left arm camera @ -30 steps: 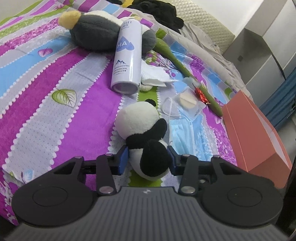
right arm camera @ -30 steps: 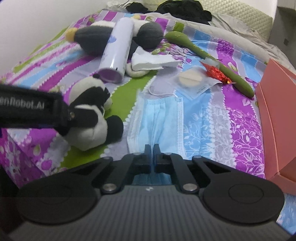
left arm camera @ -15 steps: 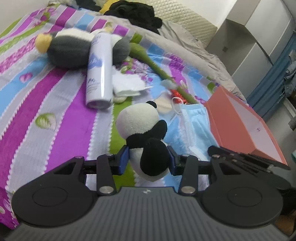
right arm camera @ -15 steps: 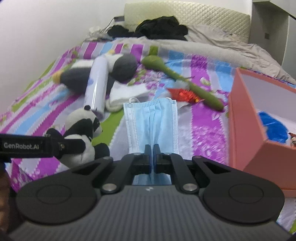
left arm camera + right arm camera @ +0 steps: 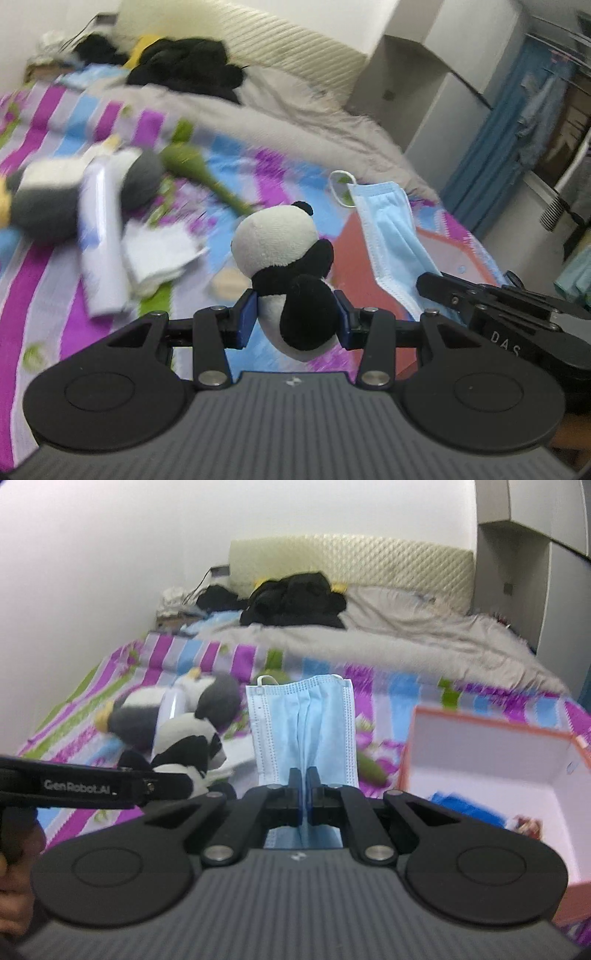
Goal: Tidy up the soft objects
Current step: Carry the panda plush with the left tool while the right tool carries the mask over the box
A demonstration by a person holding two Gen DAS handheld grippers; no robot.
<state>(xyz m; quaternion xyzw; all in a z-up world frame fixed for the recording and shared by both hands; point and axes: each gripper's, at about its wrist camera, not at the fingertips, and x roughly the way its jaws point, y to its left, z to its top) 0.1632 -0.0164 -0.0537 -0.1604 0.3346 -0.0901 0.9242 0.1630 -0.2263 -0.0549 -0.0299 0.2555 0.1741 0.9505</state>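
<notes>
carrying both soft things, the left gripper (image 5: 293,319) is clenched on the panda (image 5: 291,273), held off the bed (image 5: 66,295); the right gripper (image 5: 304,794) pinches the mask (image 5: 301,723), which stands up ahead of it. the box (image 5: 480,760) lies ahead-right. i would bring each one fully above the opening before releasing, one after the other.

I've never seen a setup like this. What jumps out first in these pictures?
A small panda plush clamped in the left gripper, lifted above the striped bed. Beside it, the right gripper pinches a blue face mask that stands up from the jaws, near an open orange box on the right.
</notes>
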